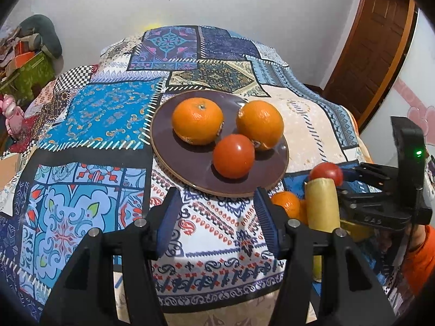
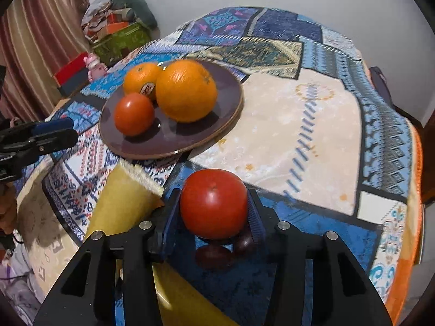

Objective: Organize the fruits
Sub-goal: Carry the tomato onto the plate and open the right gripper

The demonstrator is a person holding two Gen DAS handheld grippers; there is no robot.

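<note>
My right gripper (image 2: 214, 214) is closed on a red tomato (image 2: 214, 203), one blue pad pressed to each side of it, and holds it clear of the patchwork cloth (image 2: 293, 125). From the left wrist camera I see the same tomato (image 1: 326, 174) in the right gripper (image 1: 345, 176), off to the right of the plate and just behind the upright end of a yellow bag (image 1: 322, 203).

My left gripper (image 1: 217, 217) stands wide open with nothing between its fingers. It hovers over the cloth (image 1: 89, 119) just short of the near rim of the brown plate (image 1: 168, 149), touching nothing that I can see. In the right wrist camera its blue-tipped fingers (image 2: 54, 125) show at the left edge, beside the plate (image 2: 174, 141).

On the plate lie two oranges and another tomato (image 1: 233, 156), close together: one orange (image 1: 197, 122) at the back left, the other orange (image 1: 260, 124) at the back right, and the tomato in front between them.

Beside the yellow bag (image 2: 127, 198) another orange (image 1: 286, 202) shows, partly hidden behind my left gripper's right finger. Under the held tomato I can make out two small dark fruits (image 2: 217, 255), too shadowed to name.
</note>
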